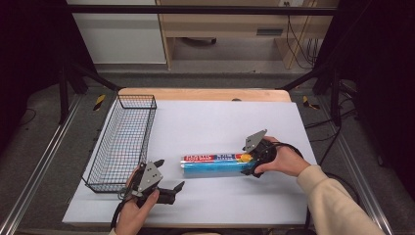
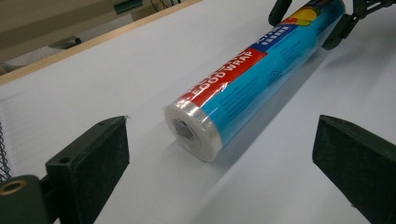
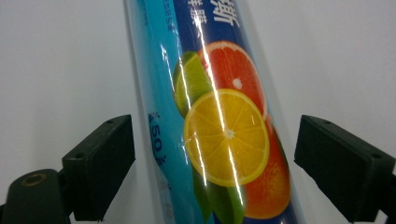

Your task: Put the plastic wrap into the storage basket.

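Jaws of right gripper (image 1: 250, 164) straddle the food wrap roll (image 1: 215, 164) unclamped (left gripper (image 1: 169, 177) spread too).

A lab test bench; black frame rails (image 1: 195, 10), dangling cables (image 1: 298, 44), white-topped table (image 1: 220, 122)

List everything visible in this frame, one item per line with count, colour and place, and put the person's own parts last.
food wrap roll: 1, blue with red label and citrus print, lying on the white sheet right of centre.
wire basket: 1, black, along the sheet's left edge.
white sheet: 1, white, covering the tabletop.
table: 1, light wood, far edge visible beyond the sheet.
right gripper: 1, black, jaws open astride the roll's right end.
left gripper: 1, black, jaws open, near the sheet's front edge, aimed at the roll's left end.
hands: 2, each holding a gripper.
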The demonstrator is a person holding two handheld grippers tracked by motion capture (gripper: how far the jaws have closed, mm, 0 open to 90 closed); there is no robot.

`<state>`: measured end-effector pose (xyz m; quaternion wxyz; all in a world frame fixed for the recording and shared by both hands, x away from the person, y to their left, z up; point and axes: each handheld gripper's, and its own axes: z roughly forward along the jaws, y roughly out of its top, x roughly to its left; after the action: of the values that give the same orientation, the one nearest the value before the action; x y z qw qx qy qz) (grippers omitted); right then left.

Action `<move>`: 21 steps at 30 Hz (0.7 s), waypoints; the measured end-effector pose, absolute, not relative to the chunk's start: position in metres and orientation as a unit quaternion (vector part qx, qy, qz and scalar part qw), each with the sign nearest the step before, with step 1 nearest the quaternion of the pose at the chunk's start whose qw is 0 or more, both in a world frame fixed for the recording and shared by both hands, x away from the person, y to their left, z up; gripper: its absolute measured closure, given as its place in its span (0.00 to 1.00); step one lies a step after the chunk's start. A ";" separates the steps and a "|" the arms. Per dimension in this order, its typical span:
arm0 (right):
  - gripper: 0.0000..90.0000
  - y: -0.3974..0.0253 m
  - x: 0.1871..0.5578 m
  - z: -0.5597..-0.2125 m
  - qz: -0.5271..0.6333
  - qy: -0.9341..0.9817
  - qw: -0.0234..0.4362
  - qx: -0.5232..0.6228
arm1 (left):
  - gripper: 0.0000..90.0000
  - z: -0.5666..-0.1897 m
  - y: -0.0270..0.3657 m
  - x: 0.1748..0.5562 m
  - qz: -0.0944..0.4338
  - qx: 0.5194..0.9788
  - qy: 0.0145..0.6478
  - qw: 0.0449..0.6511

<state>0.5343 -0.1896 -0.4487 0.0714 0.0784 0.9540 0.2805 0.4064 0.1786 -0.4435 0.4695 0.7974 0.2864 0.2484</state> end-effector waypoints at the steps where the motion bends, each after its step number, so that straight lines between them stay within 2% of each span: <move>1: 0.15 -0.190 0.535 -0.450 0.277 0.955 0.069 0.076 | 0.04 -0.444 0.178 0.407 0.248 0.798 0.286 0.469; 9: 0.21 -0.187 0.535 -0.455 0.258 0.962 0.061 0.073 | 0.04 -0.444 0.178 0.407 0.248 0.801 0.284 0.465; 21: 0.28 -0.181 0.538 -0.456 0.233 0.967 0.073 0.073 | 0.04 -0.444 0.177 0.407 0.244 0.801 0.284 0.467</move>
<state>0.5380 -0.1811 -0.4565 0.0732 0.0730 0.9669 0.2331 0.4073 0.1767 -0.4442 0.4675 0.8008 0.2843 0.2438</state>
